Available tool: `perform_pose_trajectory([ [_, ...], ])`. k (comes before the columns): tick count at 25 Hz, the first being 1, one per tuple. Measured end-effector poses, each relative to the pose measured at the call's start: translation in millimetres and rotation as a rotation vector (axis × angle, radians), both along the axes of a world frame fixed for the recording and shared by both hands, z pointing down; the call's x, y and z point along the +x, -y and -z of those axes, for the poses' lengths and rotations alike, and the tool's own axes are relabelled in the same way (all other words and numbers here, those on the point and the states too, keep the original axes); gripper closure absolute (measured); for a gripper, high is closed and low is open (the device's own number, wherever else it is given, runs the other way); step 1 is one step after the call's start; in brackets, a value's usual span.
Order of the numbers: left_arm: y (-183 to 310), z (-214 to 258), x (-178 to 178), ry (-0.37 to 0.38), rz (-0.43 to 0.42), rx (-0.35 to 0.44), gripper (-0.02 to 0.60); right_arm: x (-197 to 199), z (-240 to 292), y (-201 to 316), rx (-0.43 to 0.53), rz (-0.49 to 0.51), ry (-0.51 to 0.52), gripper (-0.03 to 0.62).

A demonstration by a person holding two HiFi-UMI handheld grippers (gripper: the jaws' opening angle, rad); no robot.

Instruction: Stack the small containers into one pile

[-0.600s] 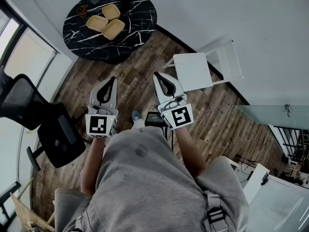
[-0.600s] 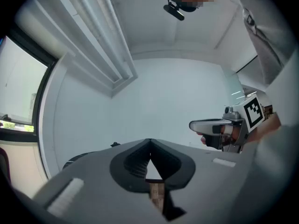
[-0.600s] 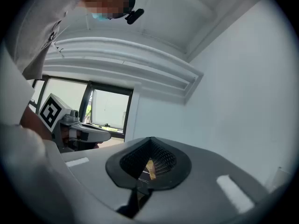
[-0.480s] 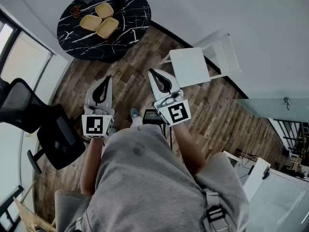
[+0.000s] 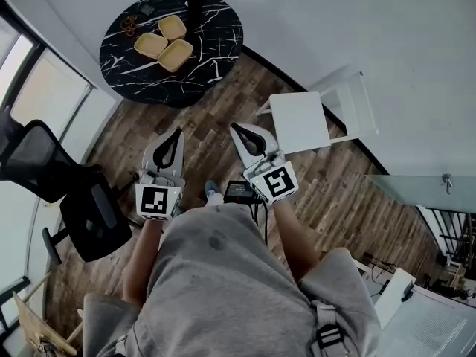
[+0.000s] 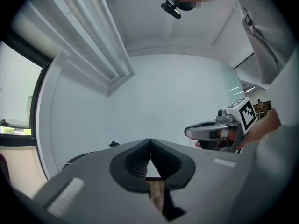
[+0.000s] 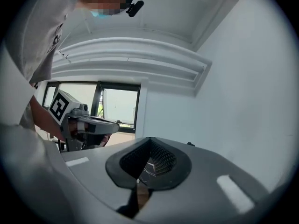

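Left claw (image 5: 176, 132) and right claw (image 5: 238, 129) stay clenched and empty, still well short of the worktop (image 5: 212, 47), where three small containers (image 5: 175, 54) lie unstacked; stacking is not yet begun.

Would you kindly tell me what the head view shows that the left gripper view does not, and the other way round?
Only the head view: three tan containers lying unstacked, a white chair and a black office chair.
Only the left gripper view: the long ceiling fixture and the camera on the person's head.
Both: the left hand-held gripper and the right hand-held gripper, each shut and empty.
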State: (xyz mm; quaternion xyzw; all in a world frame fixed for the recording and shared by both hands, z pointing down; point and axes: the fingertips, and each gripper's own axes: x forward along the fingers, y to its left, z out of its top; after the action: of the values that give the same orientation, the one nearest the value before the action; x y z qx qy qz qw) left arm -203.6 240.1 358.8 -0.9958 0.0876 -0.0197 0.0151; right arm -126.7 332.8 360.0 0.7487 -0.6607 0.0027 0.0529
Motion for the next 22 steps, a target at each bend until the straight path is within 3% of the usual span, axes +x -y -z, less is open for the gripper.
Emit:
perform_pose_trajectory([
  [11,-11,-3,23,0.036,0.035,-0.005,0.581,40,-33,10,-0.066,0.112,0.016,0.578],
  [15,-4,-16,24,0.059,0.072,-0.026,0.581,57,-37,20,-0.070,0.143,-0.001,0.577],
  [22,23,-51,36,0.103,0.114,-0.084,0.581,103,-73,49,-0.136,0.187,0.064,0.559],
])
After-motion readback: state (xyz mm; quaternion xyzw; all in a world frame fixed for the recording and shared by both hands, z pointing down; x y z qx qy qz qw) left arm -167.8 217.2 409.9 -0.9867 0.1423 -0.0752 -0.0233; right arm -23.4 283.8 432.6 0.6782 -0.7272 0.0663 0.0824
